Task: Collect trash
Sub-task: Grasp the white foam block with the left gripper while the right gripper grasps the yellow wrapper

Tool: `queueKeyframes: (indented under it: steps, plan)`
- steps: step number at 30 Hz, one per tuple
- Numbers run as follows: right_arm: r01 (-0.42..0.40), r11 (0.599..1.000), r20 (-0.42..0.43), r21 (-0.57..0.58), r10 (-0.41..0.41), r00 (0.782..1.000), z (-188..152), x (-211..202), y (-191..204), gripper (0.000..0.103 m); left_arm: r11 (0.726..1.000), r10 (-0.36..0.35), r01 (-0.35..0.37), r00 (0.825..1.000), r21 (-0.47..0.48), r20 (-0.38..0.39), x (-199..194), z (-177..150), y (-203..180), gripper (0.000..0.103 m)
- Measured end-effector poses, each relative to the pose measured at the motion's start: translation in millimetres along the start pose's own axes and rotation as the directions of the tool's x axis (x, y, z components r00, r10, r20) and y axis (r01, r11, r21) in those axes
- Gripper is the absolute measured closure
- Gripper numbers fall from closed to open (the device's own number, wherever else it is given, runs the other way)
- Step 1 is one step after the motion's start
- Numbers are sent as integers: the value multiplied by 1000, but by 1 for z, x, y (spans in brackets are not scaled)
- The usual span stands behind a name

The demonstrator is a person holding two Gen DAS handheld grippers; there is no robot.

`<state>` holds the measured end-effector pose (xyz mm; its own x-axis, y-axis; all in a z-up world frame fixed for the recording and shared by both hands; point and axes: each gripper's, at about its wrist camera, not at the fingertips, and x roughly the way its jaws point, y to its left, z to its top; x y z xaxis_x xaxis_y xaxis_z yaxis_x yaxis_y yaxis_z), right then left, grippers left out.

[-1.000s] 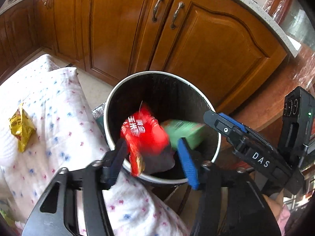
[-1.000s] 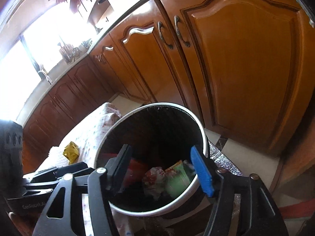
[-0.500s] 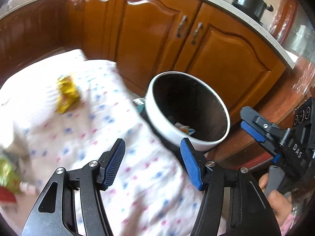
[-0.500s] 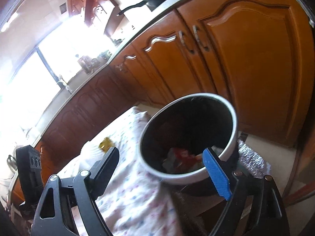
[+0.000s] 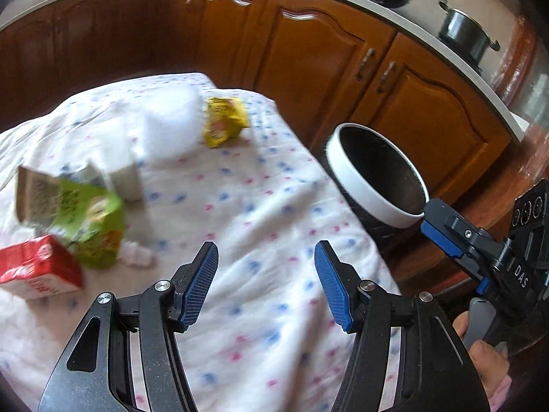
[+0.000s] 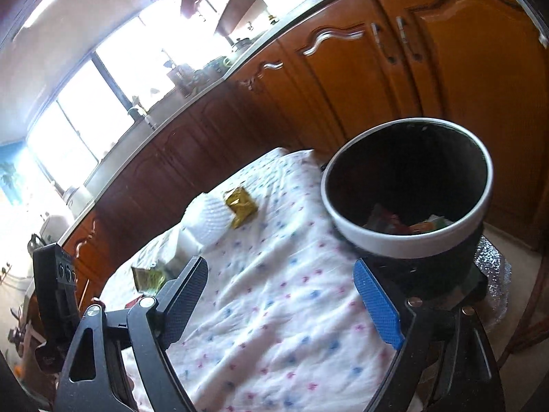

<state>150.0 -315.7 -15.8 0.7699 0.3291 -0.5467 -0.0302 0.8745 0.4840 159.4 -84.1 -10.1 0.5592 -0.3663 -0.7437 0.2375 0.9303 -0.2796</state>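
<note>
Both grippers hang empty over the dotted cloth (image 5: 260, 206), the left gripper (image 5: 266, 283) and right gripper (image 6: 281, 304) each with jaws apart. Three pieces of trash lie there (yellow wrapper (image 5: 224, 122), green carton (image 5: 82, 219), red box (image 5: 34, 271)), beside the white-rimmed bin (image 6: 408, 240).

Left gripper (image 5: 266, 279) jaws gape over the spotted cloth (image 5: 260, 206) — yellow wrapper (image 5: 224, 122) beyond.

A round bin (image 6: 405, 237) with a white rim and dark inside stands past the edge of the dotted cloth (image 5: 260, 206), wrappers at its bottom. On the cloth lie a yellow wrapper (image 5: 224, 122), a tilted green carton (image 5: 79, 219) and a red box (image 5: 34, 271) just beside the carton.
</note>
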Motion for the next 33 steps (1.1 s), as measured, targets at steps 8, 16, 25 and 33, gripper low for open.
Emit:
queueKeyframes:
  steps: [8, 16, 25, 33]
  plan:
    - [-12, 999, -30, -43, 11, 999, 1, 20, 21, 15, 997, 42, -40, 999, -65, 28, -14, 3, 34, 44]
    - [-20, 995, -50, -102, 14, 999, 12, 42, 41, 15, 993, 81, -77, 995, -87, 52, -18, 20, 57, 44]
    - [-32, 989, -80, -145, 20, 997, 35, 81, 58, 17, 984, 162, -158, 986, -88, 47, -5, 57, 82, 44]
    - [-35, 990, -144, -133, 15, 989, 55, 137, 60, 38, 974, 219, -218, 976, -65, 14, 17, 79, 93, 44]
